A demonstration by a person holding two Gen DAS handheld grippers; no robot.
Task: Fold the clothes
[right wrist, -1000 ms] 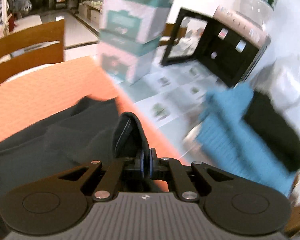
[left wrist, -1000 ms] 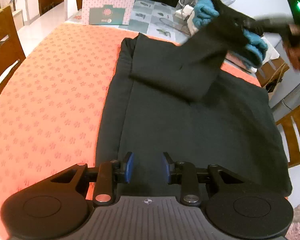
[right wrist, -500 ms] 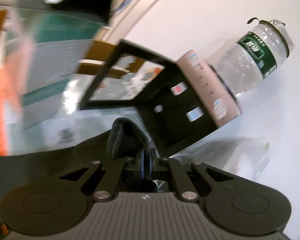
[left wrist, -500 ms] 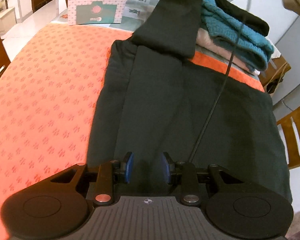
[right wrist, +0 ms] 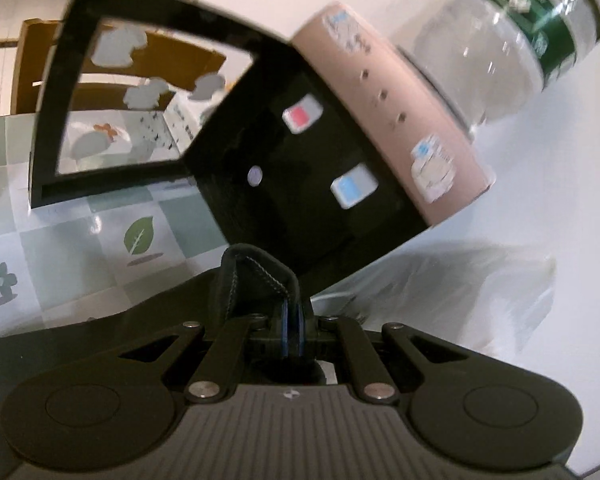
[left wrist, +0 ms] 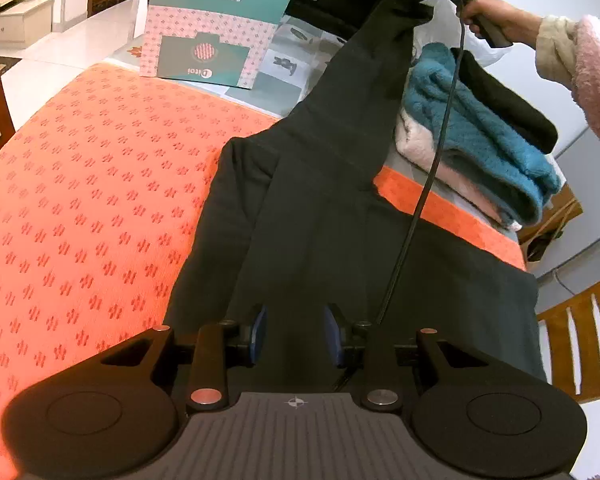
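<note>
While right claw [right wrist: 291, 330] pinches black garment [left wrist: 320, 220], left claw [left wrist: 296, 334] gapes empty.

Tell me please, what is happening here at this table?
A person is folding a black garment that lies on an orange tablecloth. The right hand-held gripper is shut on one end of the garment and holds it raised and stretched toward the boxes. The left hand-held gripper hovers open over the near edge. Folded sweaters are stacked beside it.
</note>
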